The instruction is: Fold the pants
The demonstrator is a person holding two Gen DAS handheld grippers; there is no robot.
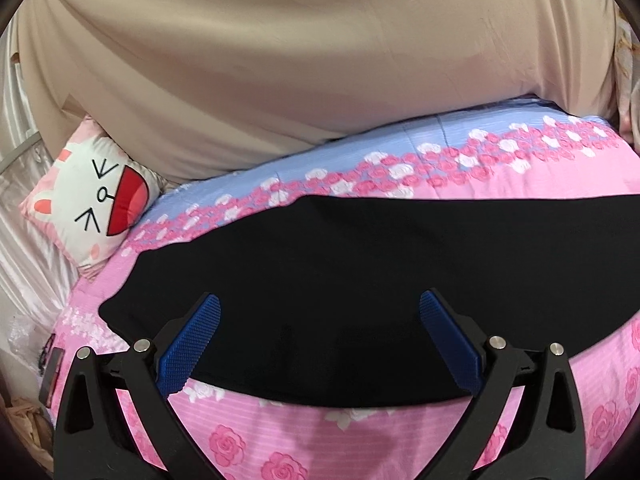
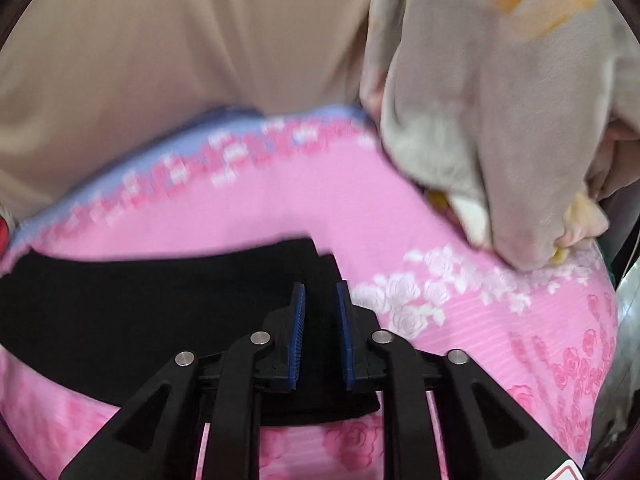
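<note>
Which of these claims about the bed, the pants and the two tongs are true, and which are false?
1. The black pants lie on a pink rose-print bedsheet. True.
2. The left tongs are clamped shut. False: their blue pads stand wide apart above the pants.
3. A cartoon-face cushion sits beside the bedsheet. True.
4. The right tongs stand wider open than the left. False: their pads are close together, a narrow gap showing.
5. The pants are white. False: black.
</note>
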